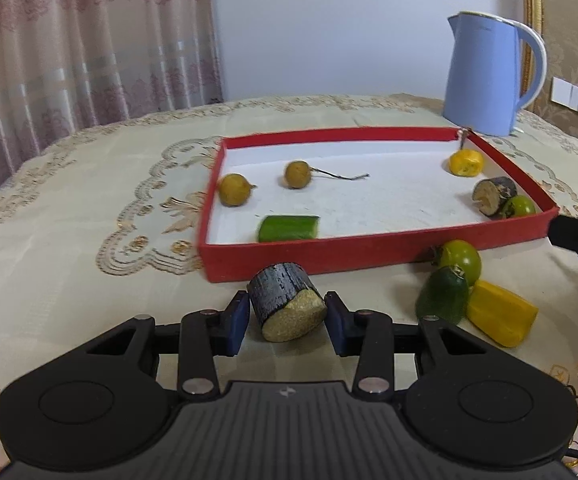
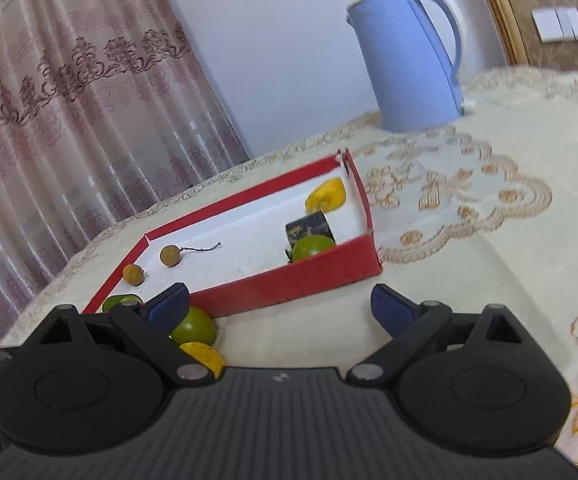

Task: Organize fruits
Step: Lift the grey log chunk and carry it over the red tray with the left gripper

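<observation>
You are working over a round table [image 1: 69, 208] under a cream embroidered cloth, its far edge running off toward the curtain [image 1: 69, 40] at ten o'clock. A blue kettle [image 1: 485, 76] is standing at two o'clock, just behind the far right corner of the red tray [image 1: 329, 258].

The tray is lying at twelve o'clock, its white floor holding two brownish round fruits [image 1: 233, 189], one with a long stem, a green cucumber piece [image 1: 289, 227] blurring near the front wall, a yellow fruit piece [image 1: 466, 162] in the far right corner, and a dark sugarcane chunk [image 1: 493, 196] leaning against a green fruit half hidden by the near wall.

Outside the tray, at three o'clock of your left gripper [image 1: 285, 318], a green tomato [image 1: 459, 258] is sitting against the tray wall, with a dark green piece [image 1: 443, 300] and a yellow pepper slice [image 1: 501, 318] touching just below it.

Your left gripper's blue pads are sitting on either side of a black-barked sugarcane segment [image 1: 287, 306] lying on the cloth just before the tray's front wall; you cannot tell whether they are pressing it or only flanking it.

Your right gripper [image 2: 279, 306] is hanging spread wide, gripping nothing, over bare cloth before the tray's near right corner. Its left finger is covering part of the green tomato, and its body is cutting off the yellow slice.
</observation>
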The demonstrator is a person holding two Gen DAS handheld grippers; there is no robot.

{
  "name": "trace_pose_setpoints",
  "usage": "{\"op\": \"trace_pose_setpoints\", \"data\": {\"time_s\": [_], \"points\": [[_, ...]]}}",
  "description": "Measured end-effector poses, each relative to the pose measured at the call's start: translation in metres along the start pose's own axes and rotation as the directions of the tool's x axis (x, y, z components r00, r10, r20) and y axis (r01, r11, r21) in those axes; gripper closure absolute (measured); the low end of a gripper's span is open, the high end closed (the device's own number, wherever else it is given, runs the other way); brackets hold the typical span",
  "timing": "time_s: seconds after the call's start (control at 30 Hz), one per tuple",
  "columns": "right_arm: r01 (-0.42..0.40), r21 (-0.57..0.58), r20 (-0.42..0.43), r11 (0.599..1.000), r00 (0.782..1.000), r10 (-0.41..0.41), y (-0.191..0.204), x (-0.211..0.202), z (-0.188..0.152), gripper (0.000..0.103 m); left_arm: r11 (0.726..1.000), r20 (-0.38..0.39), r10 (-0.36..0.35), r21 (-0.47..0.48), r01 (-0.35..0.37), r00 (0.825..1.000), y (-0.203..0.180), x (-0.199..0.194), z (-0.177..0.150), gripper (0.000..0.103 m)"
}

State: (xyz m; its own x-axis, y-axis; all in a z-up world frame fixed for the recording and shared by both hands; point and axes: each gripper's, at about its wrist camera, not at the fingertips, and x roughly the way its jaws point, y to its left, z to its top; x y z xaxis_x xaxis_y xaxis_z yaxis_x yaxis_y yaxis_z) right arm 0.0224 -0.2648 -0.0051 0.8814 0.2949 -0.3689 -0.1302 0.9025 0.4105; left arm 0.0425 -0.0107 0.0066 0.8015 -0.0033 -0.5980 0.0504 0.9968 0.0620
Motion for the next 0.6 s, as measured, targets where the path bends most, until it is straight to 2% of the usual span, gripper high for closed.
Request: {"op": "trace_pose_setpoints", "data": {"time_s": [0.2, 0.37, 0.5, 0.6], "points": [[0.044, -0.230, 0.014, 0.972, 0.999, -0.042, 0.031, -0.011, -0.003, 0.006, 0.999, 0.015, 0.053, -0.013, -0.053, 0.998, 0.009, -0.006, 0.002, 0.063], [-0.017, -0.270, -0.030, 0.963, 1.000, 0.009, 0.035, -0.016, -0.004, 0.006, 0.997, 0.027, 0.083, -0.007, -0.083, 0.996, 0.011, -0.009, 0.001, 0.063], [-0.024, -0.322, -0.087, 0.946, 0.996, -0.004, 0.038, -0.014, -0.007, 0.006, 0.994, 0.047, 0.106, 0.007, -0.107, 0.993, 0.010, -0.013, -0.002, 0.063], [-0.054, -0.366, -0.133, 0.929, 0.991, 0.005, 0.045, -0.008, -0.011, 0.012, 0.995, 0.045, 0.103, 0.003, -0.103, 0.994, 0.010, -0.013, -0.003, 0.063]]}}
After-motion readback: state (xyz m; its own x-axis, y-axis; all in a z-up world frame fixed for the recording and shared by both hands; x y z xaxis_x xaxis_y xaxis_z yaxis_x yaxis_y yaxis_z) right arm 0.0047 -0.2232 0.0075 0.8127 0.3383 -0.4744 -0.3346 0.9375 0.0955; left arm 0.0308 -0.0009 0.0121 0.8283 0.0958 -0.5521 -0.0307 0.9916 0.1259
